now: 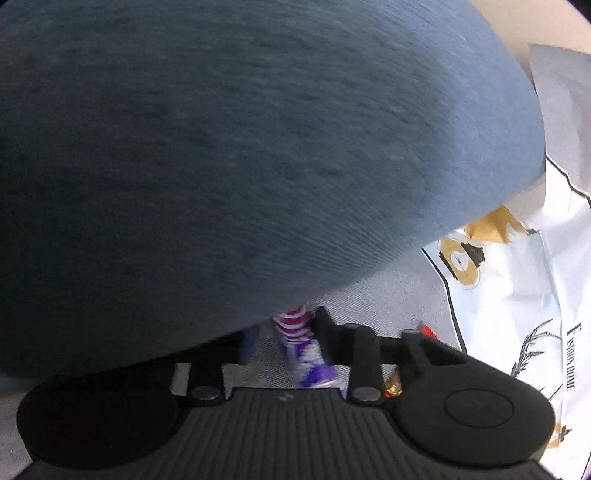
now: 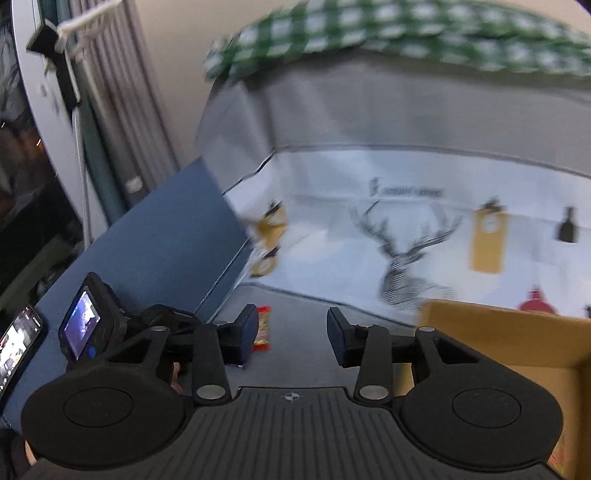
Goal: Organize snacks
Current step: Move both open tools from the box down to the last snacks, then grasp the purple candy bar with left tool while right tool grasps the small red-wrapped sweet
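In the left wrist view my left gripper (image 1: 284,332) is shut on a purple and white striped snack packet (image 1: 301,347), held low over a grey surface; a blue wall (image 1: 240,147) fills most of the view and hides the left finger's tip. A red and gold wrapped snack (image 1: 393,387) peeks out behind the right finger. In the right wrist view my right gripper (image 2: 292,328) is open and empty above the grey surface. A small red and yellow snack packet (image 2: 263,330) lies just beside its left finger (image 2: 248,332). The left gripper's body (image 2: 110,325) shows at the left.
A white cloth with a deer print (image 2: 402,236) covers the back and right (image 1: 517,295). An open cardboard box (image 2: 517,339) stands at the right. A green checked cloth (image 2: 406,33) lies on top at the back. A phone (image 2: 16,343) lies at the far left.
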Demonstrator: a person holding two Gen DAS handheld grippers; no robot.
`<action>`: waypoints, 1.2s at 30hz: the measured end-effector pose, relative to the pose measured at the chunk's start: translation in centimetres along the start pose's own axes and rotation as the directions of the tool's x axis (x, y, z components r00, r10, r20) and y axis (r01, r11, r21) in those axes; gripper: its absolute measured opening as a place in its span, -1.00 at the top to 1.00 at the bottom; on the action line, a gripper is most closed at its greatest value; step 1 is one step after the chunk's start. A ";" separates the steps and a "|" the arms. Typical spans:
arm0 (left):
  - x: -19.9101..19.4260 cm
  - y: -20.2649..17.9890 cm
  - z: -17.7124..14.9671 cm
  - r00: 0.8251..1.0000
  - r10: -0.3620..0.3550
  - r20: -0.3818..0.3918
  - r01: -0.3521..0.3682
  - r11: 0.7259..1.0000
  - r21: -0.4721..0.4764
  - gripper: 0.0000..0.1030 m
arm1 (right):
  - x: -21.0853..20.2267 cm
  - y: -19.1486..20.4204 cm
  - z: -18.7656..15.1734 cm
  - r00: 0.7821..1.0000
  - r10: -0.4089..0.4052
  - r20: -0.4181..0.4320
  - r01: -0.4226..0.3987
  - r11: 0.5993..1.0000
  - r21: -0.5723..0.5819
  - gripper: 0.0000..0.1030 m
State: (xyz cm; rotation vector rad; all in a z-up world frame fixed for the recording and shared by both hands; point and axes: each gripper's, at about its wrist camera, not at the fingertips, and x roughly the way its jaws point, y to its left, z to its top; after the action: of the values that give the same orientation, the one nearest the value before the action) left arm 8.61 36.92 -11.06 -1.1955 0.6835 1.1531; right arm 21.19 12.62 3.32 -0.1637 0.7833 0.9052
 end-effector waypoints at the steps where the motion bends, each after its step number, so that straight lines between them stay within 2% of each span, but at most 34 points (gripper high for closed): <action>1: 0.0 0.2 0.1 1.000 -0.003 -0.004 0.003 1.000 -0.004 0.49 | 1.3 0.3 0.5 1.000 0.005 -0.023 -0.005 1.000 -0.005 0.16; 6: -0.3 0.7 0.3 1.000 -0.010 -0.010 0.009 1.000 -0.009 0.49 | 8.9 1.7 1.6 0.990 0.019 -0.141 -0.020 1.000 -0.001 0.16; 11: -0.2 0.4 0.3 1.000 -0.014 -0.023 0.013 1.000 -0.013 0.50 | 16.7 3.3 0.7 0.971 0.002 -0.240 -0.010 0.999 -0.033 0.16; 18: -0.5 0.6 0.5 0.999 -0.013 -0.040 0.013 1.000 -0.006 0.50 | 22.5 4.4 -1.6 0.942 -0.017 -0.335 -0.015 0.996 -0.092 0.16; 20: -0.7 0.8 0.6 0.999 -0.014 -0.042 0.014 1.000 -0.002 0.50 | 22.3 5.0 -1.9 0.950 -0.035 -0.310 -0.006 0.991 -0.130 0.19; 21: -0.7 0.8 0.6 0.999 -0.014 -0.042 0.014 1.000 -0.001 0.50 | 22.2 5.2 -2.1 0.953 -0.055 -0.298 0.007 0.987 -0.159 0.49; 22: -0.8 0.9 0.6 0.999 -0.014 -0.043 0.015 1.000 0.001 0.50 | 22.0 5.2 -2.1 0.955 -0.070 -0.288 0.019 0.984 -0.177 0.65; 24: -0.1 0.0 1.0 0.999 -0.017 -0.045 0.017 1.000 0.003 0.50 | 21.2 4.7 -2.3 0.958 -0.072 -0.278 0.029 0.987 -0.156 0.66; 26: 0.2 -0.3 1.1 0.998 -0.030 -0.052 0.030 0.999 0.010 0.50 | 19.7 3.7 -2.8 0.960 -0.074 -0.269 0.053 0.995 -0.086 0.66; 28: -0.2 -0.6 1.0 0.997 -0.058 -0.060 0.061 0.997 0.045 0.50 | 17.9 2.9 -3.5 0.961 -0.085 -0.263 0.083 0.996 -0.019 0.66; 31: 0.1 -1.7 0.7 0.987 -0.110 -0.116 0.123 0.986 0.114 0.50 | 14.3 2.5 -5.5 0.960 -0.144 -0.239 0.148 0.989 -0.003 0.66; 34: 0.2 -3.8 0.1 0.970 -0.159 -0.182 0.201 0.947 0.248 0.50 | 10.9 1.6 -7.5 0.958 -0.171 -0.229 0.187 0.981 0.047 0.66; 36: 0.2 -5.6 -0.7 0.950 -0.194 -0.244 0.274 0.894 0.354 0.50 | 9.0 1.1 -8.6 0.958 -0.176 -0.225 0.202 0.975 0.096 0.66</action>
State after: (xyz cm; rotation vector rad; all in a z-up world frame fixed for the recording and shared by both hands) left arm 14.05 36.57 -9.48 -1.0312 0.8498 0.6582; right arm 19.00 15.34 -8.70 -0.2313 1.0021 0.6639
